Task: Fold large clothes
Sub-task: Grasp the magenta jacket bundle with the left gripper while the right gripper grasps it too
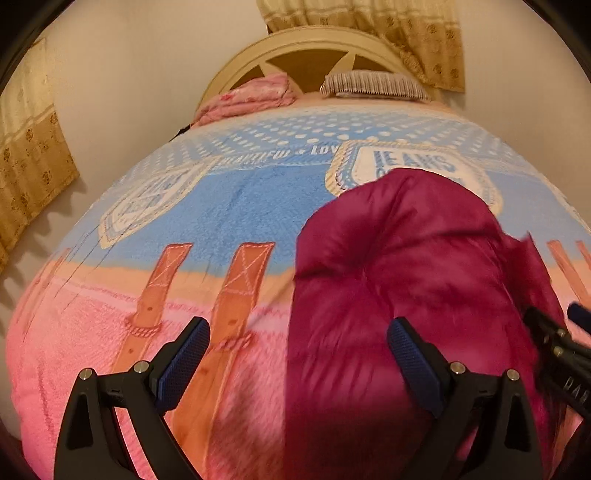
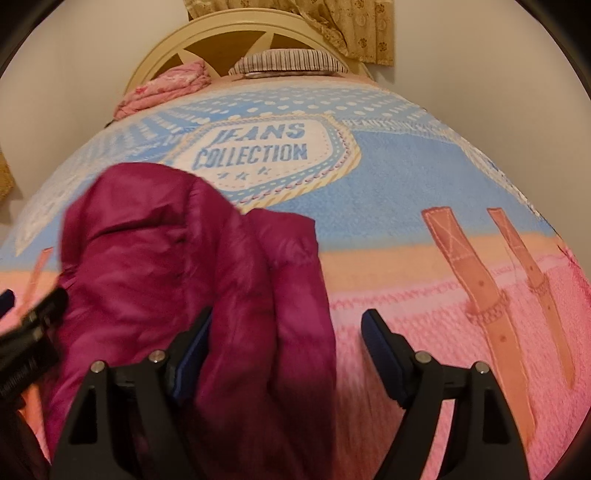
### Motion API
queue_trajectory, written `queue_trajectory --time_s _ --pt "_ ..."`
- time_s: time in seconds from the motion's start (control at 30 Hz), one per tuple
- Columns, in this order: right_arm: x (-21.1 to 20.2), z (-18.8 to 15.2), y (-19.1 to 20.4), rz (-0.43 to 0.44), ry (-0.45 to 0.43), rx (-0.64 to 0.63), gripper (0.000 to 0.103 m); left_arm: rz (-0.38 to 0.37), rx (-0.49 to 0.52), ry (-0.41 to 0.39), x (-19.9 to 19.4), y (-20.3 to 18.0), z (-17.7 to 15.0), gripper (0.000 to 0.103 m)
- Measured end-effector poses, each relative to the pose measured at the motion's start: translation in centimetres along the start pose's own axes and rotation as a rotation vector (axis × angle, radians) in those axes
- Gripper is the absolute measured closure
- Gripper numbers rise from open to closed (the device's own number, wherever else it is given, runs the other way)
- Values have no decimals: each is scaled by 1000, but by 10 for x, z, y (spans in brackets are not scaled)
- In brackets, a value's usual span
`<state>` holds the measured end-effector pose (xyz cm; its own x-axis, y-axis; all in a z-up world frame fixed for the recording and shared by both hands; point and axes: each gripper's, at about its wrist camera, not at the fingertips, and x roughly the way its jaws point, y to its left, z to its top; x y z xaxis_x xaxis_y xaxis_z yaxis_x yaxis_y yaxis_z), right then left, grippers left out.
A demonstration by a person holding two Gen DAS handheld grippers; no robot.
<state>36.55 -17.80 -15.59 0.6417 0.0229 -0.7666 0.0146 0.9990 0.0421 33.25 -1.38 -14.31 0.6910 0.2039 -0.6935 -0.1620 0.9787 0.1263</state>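
Your magenta puffer jacket [image 1: 406, 280] lay bunched in a heap on the bed, on top of the fleece blanket [image 1: 229, 206] printed in blue and pink, roughly midway across the bed's width and toward its foot edge. Its far end covered part of the blanket's "JEANS COLLECTION" badge [image 2: 266, 155] (the lettering read whole only from the right wrist camera).

Your left gripper [image 1: 297, 354] hovered with its jaws spread wide and released, nothing between the blue pads; the jacket's left edge ran down between the two fingers, so the right finger stood over magenta fabric and the left over pink blanket. Your right gripper [image 2: 286, 343] was likewise spread and empty-handed, its left finger partly hidden behind a fold of the jacket, its right finger over bare blanket. Each gripper showed at the margin of the other's view, flanking the garment.

At the head of the bed, a crumpled pink cloth [image 1: 251, 98] sat near the left corner and a striped pillow [image 1: 373, 85] beside it, both against the cream arched headboard [image 1: 306, 48]. Gold patterned curtains [image 1: 406, 29] hung behind.
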Motion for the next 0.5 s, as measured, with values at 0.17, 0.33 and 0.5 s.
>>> queue_trajectory --time_s 0.17,0.33,0.5 --pt "-16 -22 6 -10 -51 -34 19 -46 -43 24 7 6 -21 5" --pt "1 -30 -4 35 -59 22 14 -62 -42 32 14 2 -25 5" --pt "-6 -34 -18 115 -63 94 13 -75 -53 33 14 4 -27 5"
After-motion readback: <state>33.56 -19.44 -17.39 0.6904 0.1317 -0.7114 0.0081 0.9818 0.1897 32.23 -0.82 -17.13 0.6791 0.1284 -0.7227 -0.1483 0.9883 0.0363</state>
